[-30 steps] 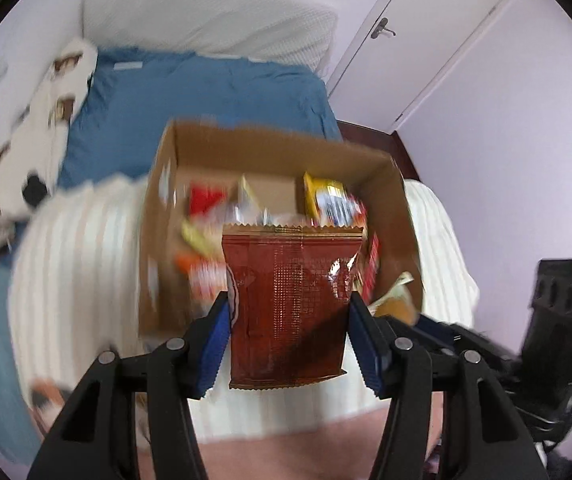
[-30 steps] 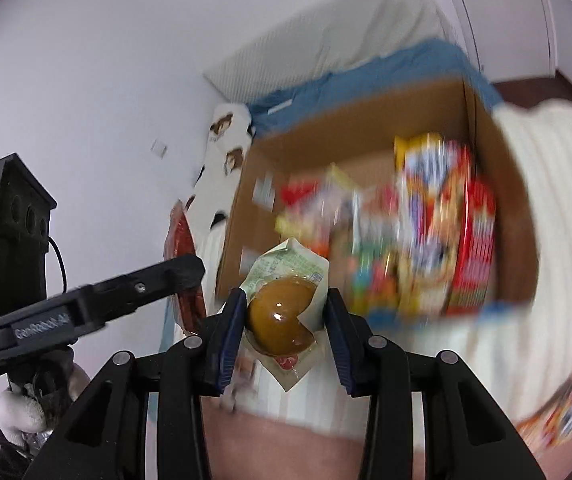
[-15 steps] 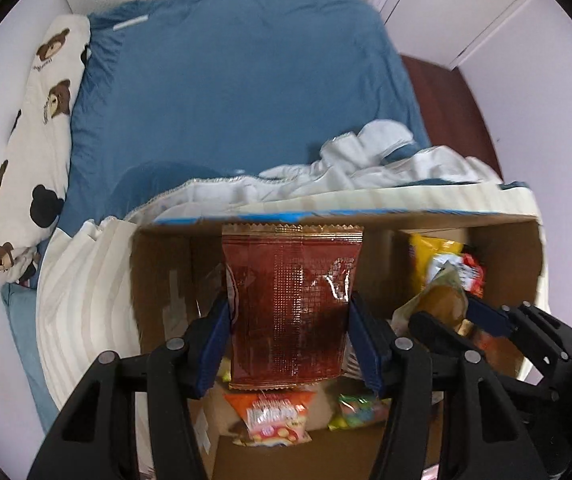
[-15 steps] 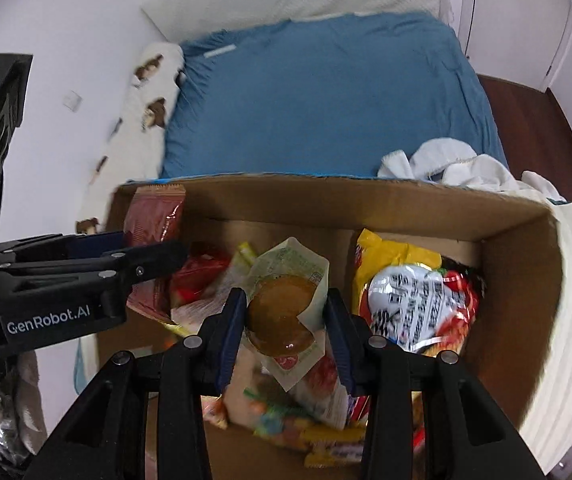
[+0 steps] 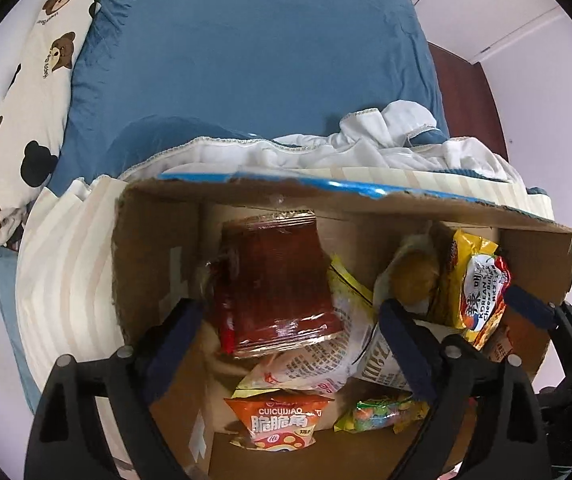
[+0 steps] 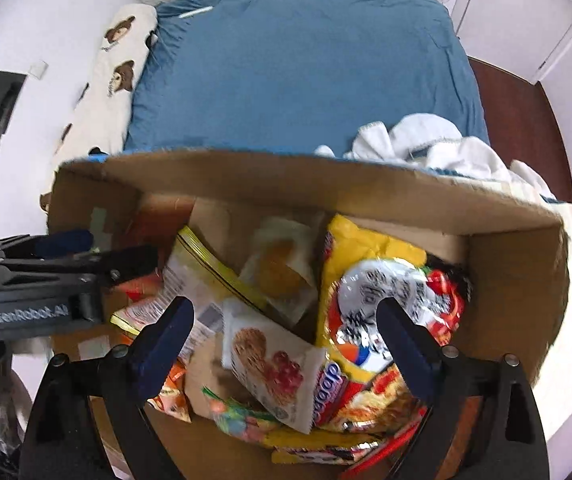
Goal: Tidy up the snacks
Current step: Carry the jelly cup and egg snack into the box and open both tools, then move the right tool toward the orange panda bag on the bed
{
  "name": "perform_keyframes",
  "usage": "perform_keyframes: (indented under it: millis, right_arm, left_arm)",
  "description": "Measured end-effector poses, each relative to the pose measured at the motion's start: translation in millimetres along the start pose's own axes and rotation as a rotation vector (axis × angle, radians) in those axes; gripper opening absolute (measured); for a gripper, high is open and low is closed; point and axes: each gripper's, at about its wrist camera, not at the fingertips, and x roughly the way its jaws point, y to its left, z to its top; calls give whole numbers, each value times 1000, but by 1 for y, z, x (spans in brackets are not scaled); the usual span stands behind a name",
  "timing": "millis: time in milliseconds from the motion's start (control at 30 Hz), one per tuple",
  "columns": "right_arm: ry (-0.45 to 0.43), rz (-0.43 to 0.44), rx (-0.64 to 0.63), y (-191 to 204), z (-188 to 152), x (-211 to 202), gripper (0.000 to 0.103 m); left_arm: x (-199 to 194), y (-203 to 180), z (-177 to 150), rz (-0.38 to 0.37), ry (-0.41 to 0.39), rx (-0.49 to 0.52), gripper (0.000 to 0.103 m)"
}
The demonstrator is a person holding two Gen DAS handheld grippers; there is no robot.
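Note:
A cardboard box [image 5: 153, 264] of snacks sits on a striped blanket on the bed. My left gripper [image 5: 290, 344] is open above it; the dark red packet [image 5: 273, 280] lies loose inside, leaning on other packets. My right gripper [image 6: 286, 344] is open over the box [image 6: 518, 280]; the packet with the round brown bun [image 6: 281, 268] lies free in the box, also showing in the left wrist view [image 5: 414, 276]. A yellow noodle pack [image 6: 370, 280] stands at the right.
An orange snack bag [image 5: 281, 420], a candy bag [image 5: 382, 416] and a cookie packet [image 6: 273, 364] lie in the box. The blue bed [image 5: 245, 60], a bear-print pillow [image 5: 33, 92] and a white rumpled cloth [image 5: 386, 136] lie beyond. The left gripper's body [image 6: 37, 284] sits at the box's left.
Both grippers have opened over the box. The dark red packet dropped from the left gripper and the bun packet dropped from the right gripper into the box.

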Motion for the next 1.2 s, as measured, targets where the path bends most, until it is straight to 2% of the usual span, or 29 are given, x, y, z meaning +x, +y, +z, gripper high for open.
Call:
perform_keyframes:
  millis: [200, 333, 600, 833, 1000, 1200]
  right_arm:
    - [9, -47, -13, -4, -14, -5, 95]
    - [-16, -56, 1, -9, -28, -16, 96]
    - [-187, -70, 4, -10, -88, -64, 96]
    - [-311, -105, 2, 1, -141, -96, 96]
    - [-409, -121, 20, 8, -183, -122, 96]
    - [-490, -98, 60, 11, -227, -149, 96]
  left_arm:
    - [-6, -4, -11, 28, -10, 20, 92]
    - [-21, -9, -26, 64, -69, 49, 92]
    - [-68, -22, -96, 52, -300, 68, 92]
    - [-97, -44, -161, 96, -462, 129, 92]
    - [-123, -55, -212, 119, -606, 150, 92]
    - [-147, -53, -257, 110, -706, 124, 92]
